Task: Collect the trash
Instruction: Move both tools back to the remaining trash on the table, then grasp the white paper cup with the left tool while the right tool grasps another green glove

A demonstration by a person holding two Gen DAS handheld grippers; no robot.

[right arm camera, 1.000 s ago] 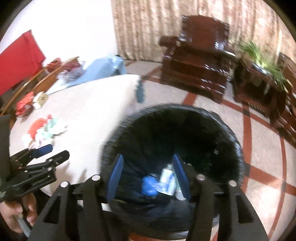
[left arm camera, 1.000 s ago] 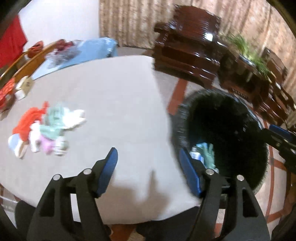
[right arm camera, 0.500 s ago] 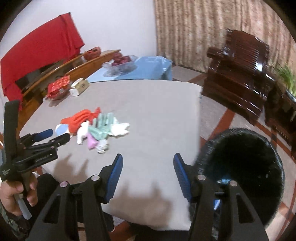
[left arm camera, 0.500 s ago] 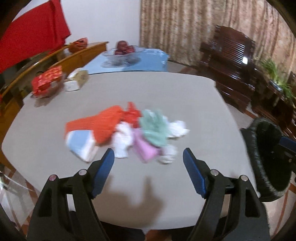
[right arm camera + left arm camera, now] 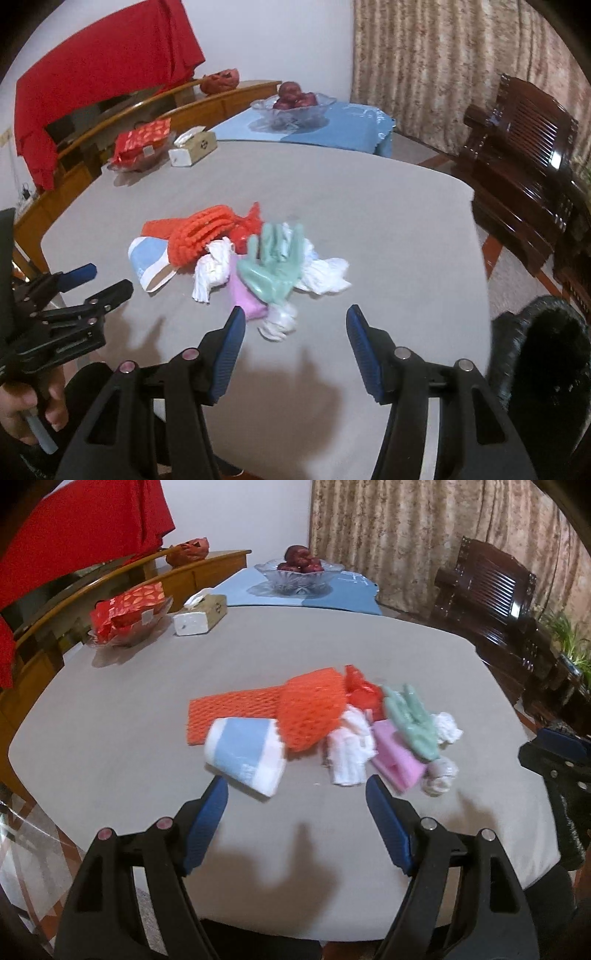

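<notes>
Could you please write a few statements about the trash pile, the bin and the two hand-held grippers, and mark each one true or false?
1. The paper cup lies on its side on the table. True.
2. The green glove is already inside the black bin. False: it lies in the pile on the table.
3. The right hand-held gripper holds nothing. True.
4. The left hand-held gripper is clamped on the orange foam net. False: its jaws are apart and empty, short of the pile.
5. The tissue box sits on top of the trash pile. False: it stands apart, near the table's far edge.
</notes>
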